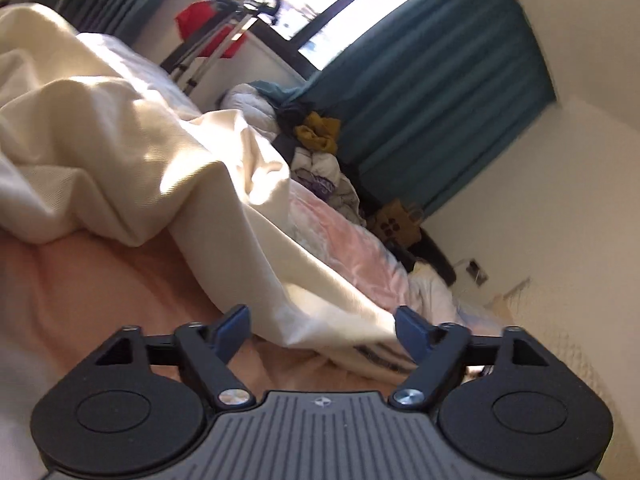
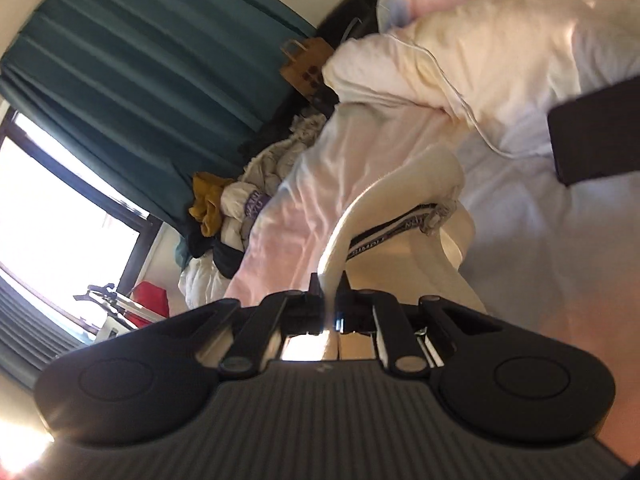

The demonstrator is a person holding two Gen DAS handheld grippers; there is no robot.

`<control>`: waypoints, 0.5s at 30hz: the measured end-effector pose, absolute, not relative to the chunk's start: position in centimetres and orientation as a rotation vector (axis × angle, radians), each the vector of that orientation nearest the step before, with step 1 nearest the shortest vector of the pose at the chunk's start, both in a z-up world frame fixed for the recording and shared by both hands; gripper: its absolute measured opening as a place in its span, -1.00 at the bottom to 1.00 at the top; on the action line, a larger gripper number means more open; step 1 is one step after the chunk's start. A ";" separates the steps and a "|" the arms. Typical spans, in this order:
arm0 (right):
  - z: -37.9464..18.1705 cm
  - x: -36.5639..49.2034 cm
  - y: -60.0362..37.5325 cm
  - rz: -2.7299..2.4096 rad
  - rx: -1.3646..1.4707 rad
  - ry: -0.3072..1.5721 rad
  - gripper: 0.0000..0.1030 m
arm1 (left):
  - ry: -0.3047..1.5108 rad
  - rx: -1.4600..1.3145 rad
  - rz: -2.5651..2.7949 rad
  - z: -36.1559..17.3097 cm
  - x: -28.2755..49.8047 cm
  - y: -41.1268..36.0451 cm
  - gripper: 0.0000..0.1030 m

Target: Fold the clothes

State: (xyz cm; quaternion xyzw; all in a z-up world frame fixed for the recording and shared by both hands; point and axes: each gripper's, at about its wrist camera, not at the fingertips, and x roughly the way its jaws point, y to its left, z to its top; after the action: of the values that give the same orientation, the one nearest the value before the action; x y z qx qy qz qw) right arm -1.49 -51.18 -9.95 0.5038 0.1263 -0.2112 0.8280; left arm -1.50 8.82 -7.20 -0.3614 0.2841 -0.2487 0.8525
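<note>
hovering over the bed (image 1: 100, 280) with jaws spread apart, left gripper (image 1: 322, 330) faces the cream garment (image 1: 132, 148) lying crumpled on it, while right gripper (image 2: 329, 282) is clamped on a lifted fold of that garment (image 2: 400, 184).

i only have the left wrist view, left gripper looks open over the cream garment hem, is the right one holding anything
Observer: Yes. The right gripper is shut on an edge of the cream garment.
Operator: which part of it
Observer: Near the waistband, a black and white lettered strip that curves just beyond the fingers.
Operator: is the cloth lifted there
Observer: It rises from the gripper in a taut fold, then drapes onto the bedsheet.
Operator: anything near it on the bed
Observer: A dark flat object lies at the right edge of that view; what it is, I cannot tell.
</note>
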 end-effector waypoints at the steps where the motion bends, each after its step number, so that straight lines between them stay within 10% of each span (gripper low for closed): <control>1: -10.0 -1.3 -51.2 -0.452 1.045 0.284 -0.83 | 0.608 -0.835 -0.470 -7.3 -1.0 10.2 0.75; 11: -10.3 -1.0 -49.6 -0.490 0.935 0.390 -0.83 | 0.660 -1.307 0.005 -12.9 1.0 19.3 0.74; 15: -10.6 -0.7 -49.5 -0.502 0.915 0.408 -0.83 | 0.580 -1.410 0.149 -14.3 1.0 22.5 0.43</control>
State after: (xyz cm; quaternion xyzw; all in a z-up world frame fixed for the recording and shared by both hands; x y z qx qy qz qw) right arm -0.68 -49.49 -10.61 0.4342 0.1937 -0.2379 0.8470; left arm 0.95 22.46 -14.32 -0.6382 0.2623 0.0673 0.7206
